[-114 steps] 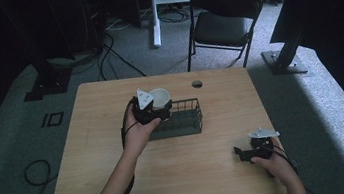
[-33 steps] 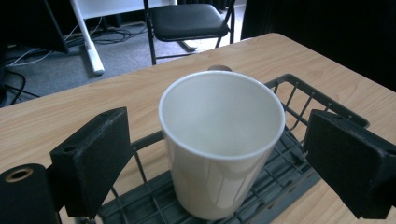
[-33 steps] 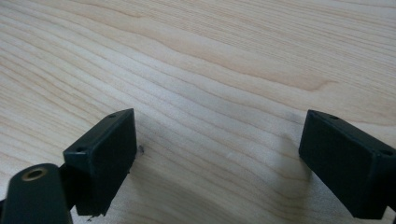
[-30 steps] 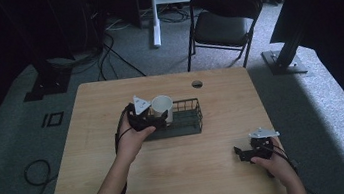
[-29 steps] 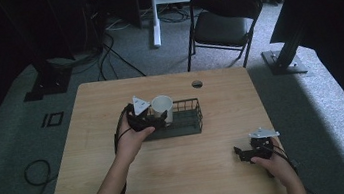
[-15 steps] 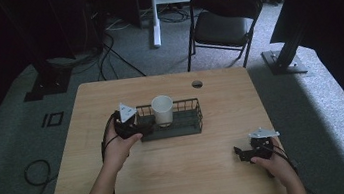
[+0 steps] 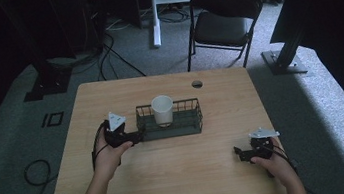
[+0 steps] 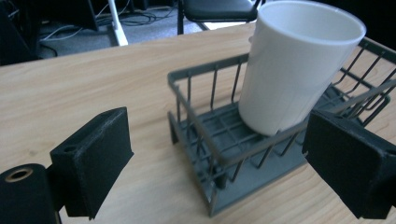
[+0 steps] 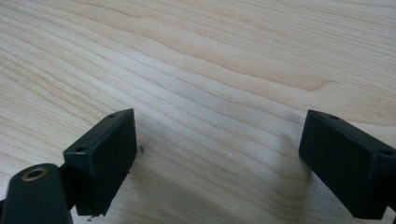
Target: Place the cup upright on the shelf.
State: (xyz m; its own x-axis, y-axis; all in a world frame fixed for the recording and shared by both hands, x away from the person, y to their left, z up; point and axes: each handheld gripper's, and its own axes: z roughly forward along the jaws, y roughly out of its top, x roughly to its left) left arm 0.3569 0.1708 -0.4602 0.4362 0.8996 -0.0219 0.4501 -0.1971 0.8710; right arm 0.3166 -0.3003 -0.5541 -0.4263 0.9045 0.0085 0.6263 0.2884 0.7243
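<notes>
My left tool (image 8: 219, 168) spread, nothing pinched, low over counter (image 8: 93, 84). Basket (image 8: 210, 154) corner just ahead, between jaws; cup (image 8: 294, 70) upright inside it, past that corner, toward my right jaw. Back off straight so jaws miss wire rim and basket stays put. My right tool (image 9: 215, 158) spread, empty, idle on bare counter, well apart.

A black folding chair (image 7: 223, 24) stands on grey carpet (image 7: 332, 106) well beyond the grippers, past the wooden table (image 7: 180, 176), cables (image 7: 114, 54) beside it.
</notes>
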